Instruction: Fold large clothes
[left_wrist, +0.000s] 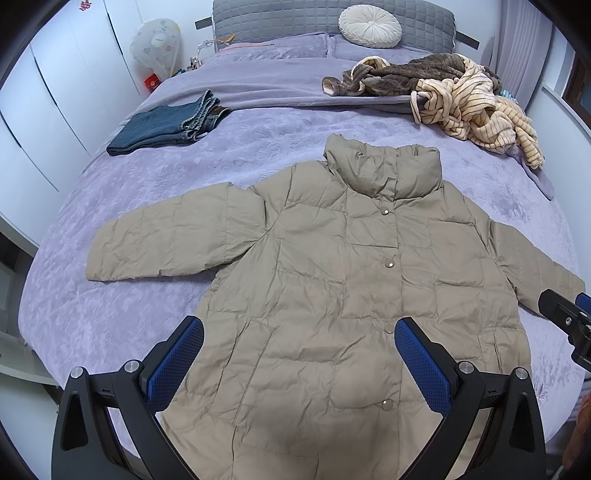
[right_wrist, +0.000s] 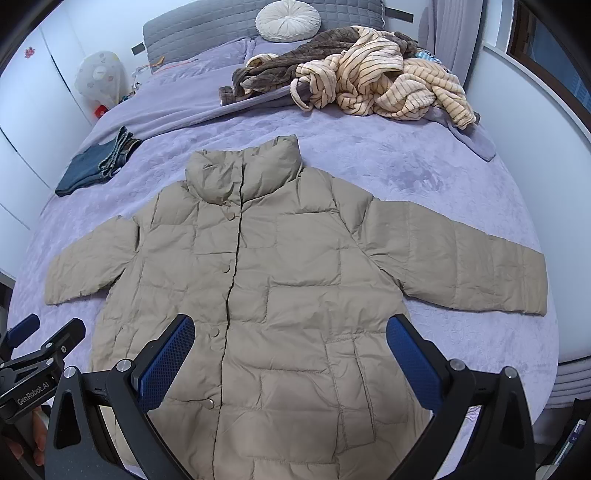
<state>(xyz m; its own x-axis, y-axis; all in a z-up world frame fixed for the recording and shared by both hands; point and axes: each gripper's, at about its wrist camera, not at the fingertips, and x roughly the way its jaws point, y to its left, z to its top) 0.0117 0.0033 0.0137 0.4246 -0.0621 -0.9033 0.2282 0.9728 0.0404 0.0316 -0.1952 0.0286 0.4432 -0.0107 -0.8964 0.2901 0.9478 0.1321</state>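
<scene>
So, from the left wrist view, my left gripper (left_wrist: 299, 354) hangs with its blue pads spread wide, holding nothing, over the lower front of the tan puffer jacket (left_wrist: 332, 277). The jacket lies flat on the lavender bedspread (left_wrist: 147, 184), snapped shut, collar toward 12 o'clock, both sleeves splayed outward. I judge it not yet folded at all. At 10 o'clock a pair of jeans (left_wrist: 166, 125) sits folded (one piece apparently done), while a heap of striped and brown clothes (left_wrist: 443, 96) waits at 1 o'clock. The bed's left edge curves by at 8 o'clock, with bare cover between it and the sleeve.

In the right wrist view, my right gripper (right_wrist: 290, 358) is likewise parted and empty, above the hem near the pocket. The left gripper shows at 8 o'clock. The right sleeve's cuff at 3 o'clock reaches close to the bed's edge, so there's little spare room there; toward 12 o'clock the cover beyond the collar lies open.
</scene>
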